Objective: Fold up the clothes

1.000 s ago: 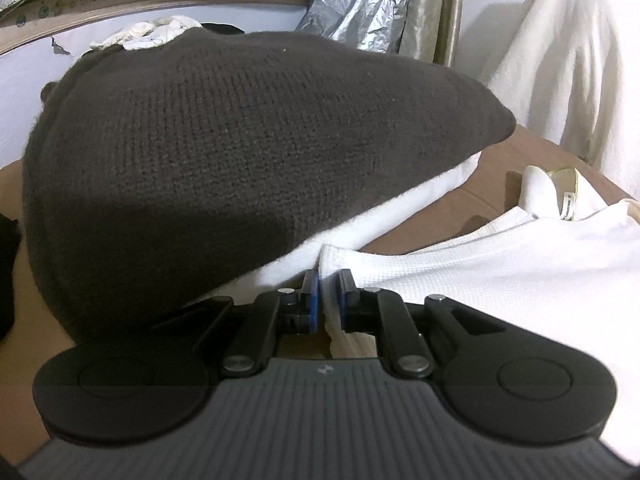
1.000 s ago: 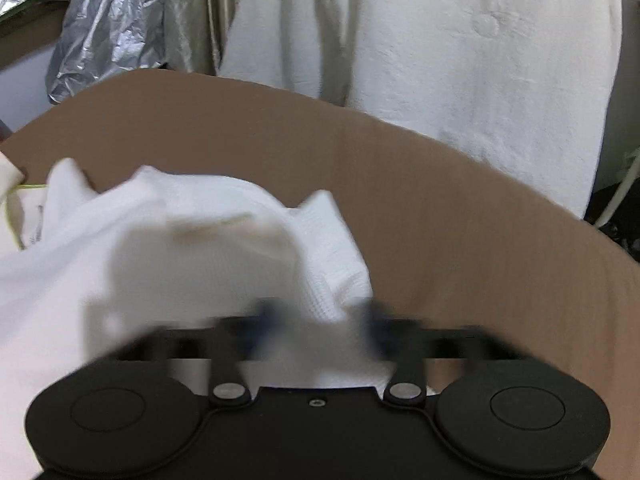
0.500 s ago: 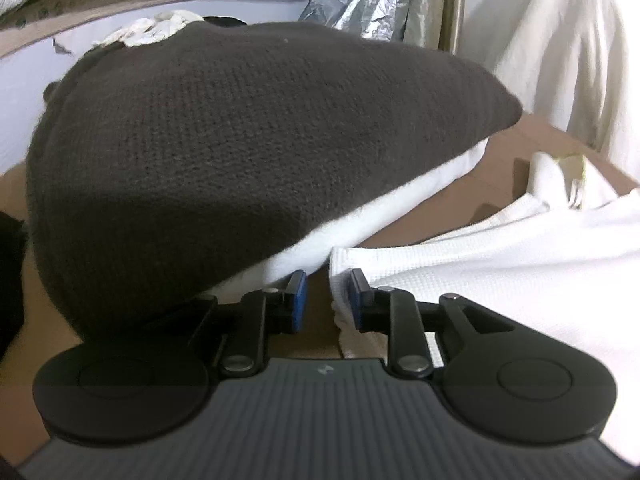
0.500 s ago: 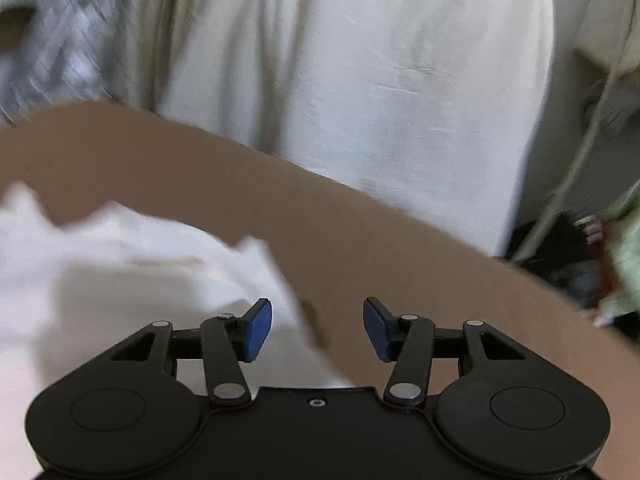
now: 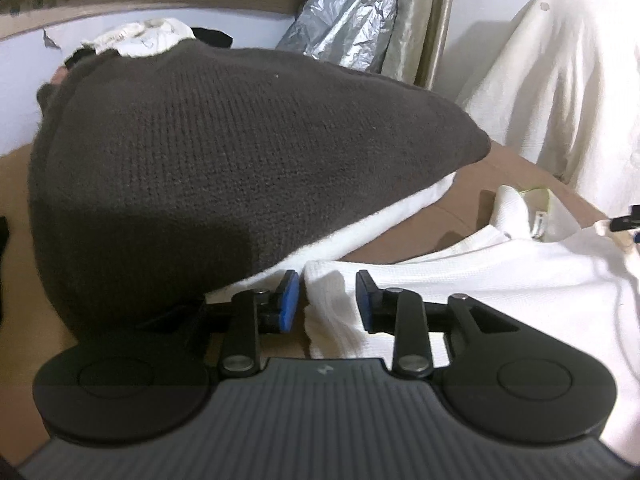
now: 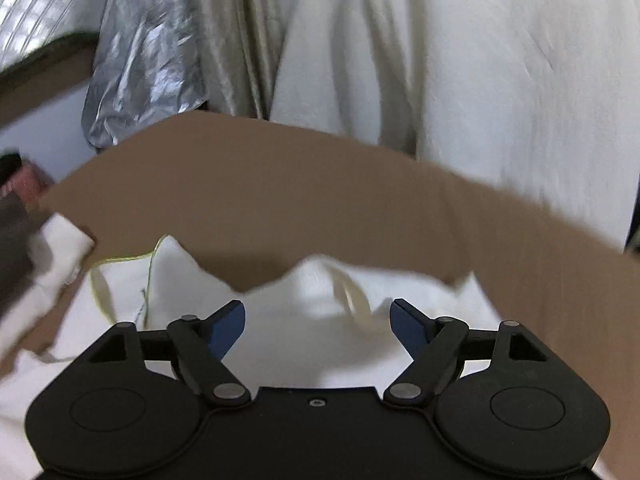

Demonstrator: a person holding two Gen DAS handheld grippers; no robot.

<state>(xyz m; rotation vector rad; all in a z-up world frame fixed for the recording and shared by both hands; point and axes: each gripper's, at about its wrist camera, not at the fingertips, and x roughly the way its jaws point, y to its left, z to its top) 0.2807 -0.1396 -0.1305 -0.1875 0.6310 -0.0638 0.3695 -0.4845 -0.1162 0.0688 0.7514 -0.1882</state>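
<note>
White waffle-knit garment (image 5: 480, 292) lies on the brown desk (image 5: 464, 208); our left gripper (image 5: 327, 298) straddles its corner fold, pads apart, beside the dark knit sweater (image 5: 240, 152). Right view: right gripper (image 6: 318, 326) spread wide over its edge, gripping nothing.

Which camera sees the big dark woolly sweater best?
The left wrist view. There the dark sweater fills most of the picture, sharp enough to show its knit, lying on a folded white garment. The right wrist view catches only a blurry dark sliver at its left edge.
</note>
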